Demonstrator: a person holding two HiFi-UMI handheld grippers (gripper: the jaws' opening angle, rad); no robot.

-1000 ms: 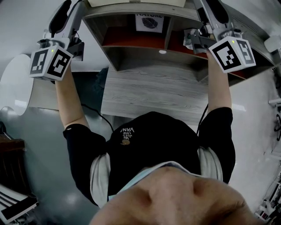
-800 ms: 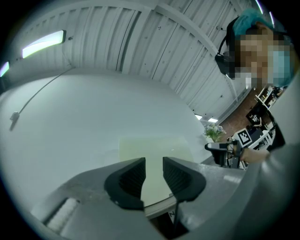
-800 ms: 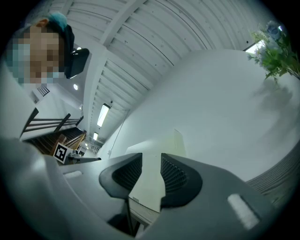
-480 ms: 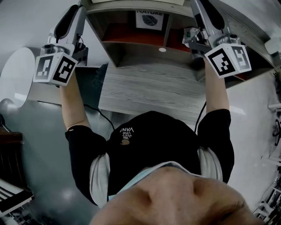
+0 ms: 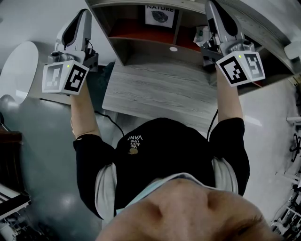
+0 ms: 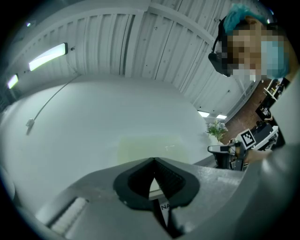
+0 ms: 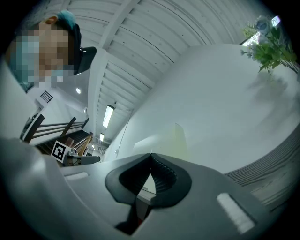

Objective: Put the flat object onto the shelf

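The flat object, a white card [image 5: 160, 14] printed "NATURE" with a leaf on it, stands upright at the back of the wooden shelf [image 5: 108, 35] over the desk. My left gripper [image 5: 81, 18] is raised left of the shelf's side wall, apart from it. The right gripper [image 5: 211, 8] is up at the shelf's right end. Both sets of jaws have just been closing. The left gripper [image 6: 153, 161] and the right gripper [image 7: 151, 157] now have their tips together with nothing between them. Both point up at a white wall.
A grey wood desk [image 5: 160, 94] lies under the shelf, with a small white disc [image 5: 173, 49] at its back. A cable [image 5: 106, 123] hangs off its front left. A white rounded surface [image 5: 19, 66] is at far left. A potted plant [image 7: 269, 47] sits high up.
Both hands have sunk a little toward the person. The left one has also drifted right, nearer the desk's edge. The card has not moved.
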